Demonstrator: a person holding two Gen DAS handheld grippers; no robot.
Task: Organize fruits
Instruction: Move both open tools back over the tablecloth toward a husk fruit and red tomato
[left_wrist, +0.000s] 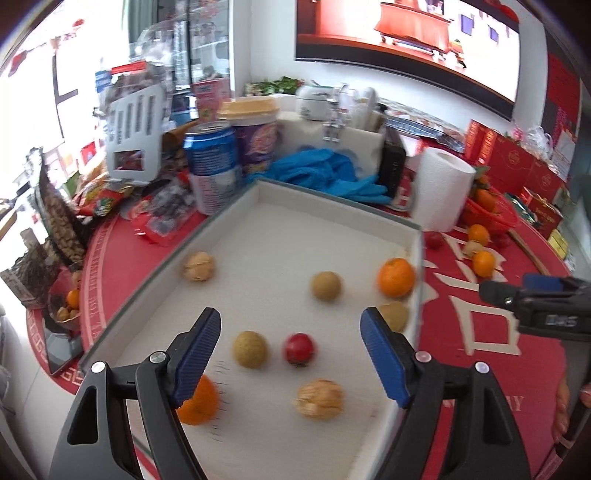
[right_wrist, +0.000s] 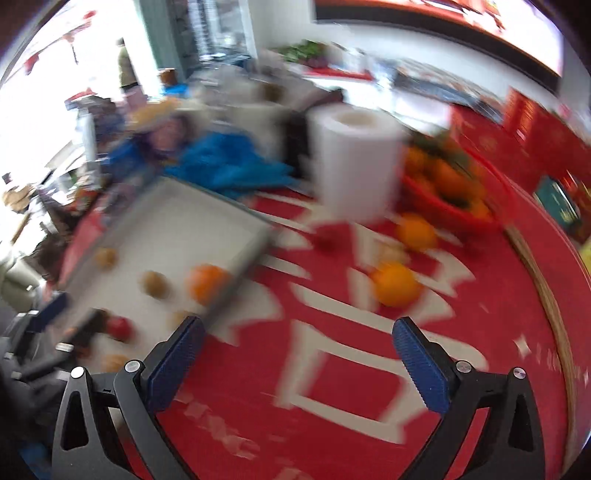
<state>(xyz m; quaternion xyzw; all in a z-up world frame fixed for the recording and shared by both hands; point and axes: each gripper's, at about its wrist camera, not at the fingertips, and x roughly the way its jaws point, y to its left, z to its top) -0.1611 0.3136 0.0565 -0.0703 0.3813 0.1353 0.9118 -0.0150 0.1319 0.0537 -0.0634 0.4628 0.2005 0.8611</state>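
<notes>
Showing tomato (left_wrist: 299, 349) sharply, left view | both hand-held grippers (left_wrist: 290, 352) (right_wrist: 297, 363) apart, empty

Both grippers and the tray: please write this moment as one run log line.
left gripper: open, empty, over tray | right gripper: open, empty, over red tablecloth | tray: holds oranges, brown fruits, red fruit | loose orange outside tray

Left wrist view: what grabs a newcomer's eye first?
The white tray at centre, dotted with loose fruit: an orange by its right wall, a small red fruit between the open left hand-held gripper fingers. Behind the tray stand a blue can and a paper towel roll on the red tablecloth.
</notes>
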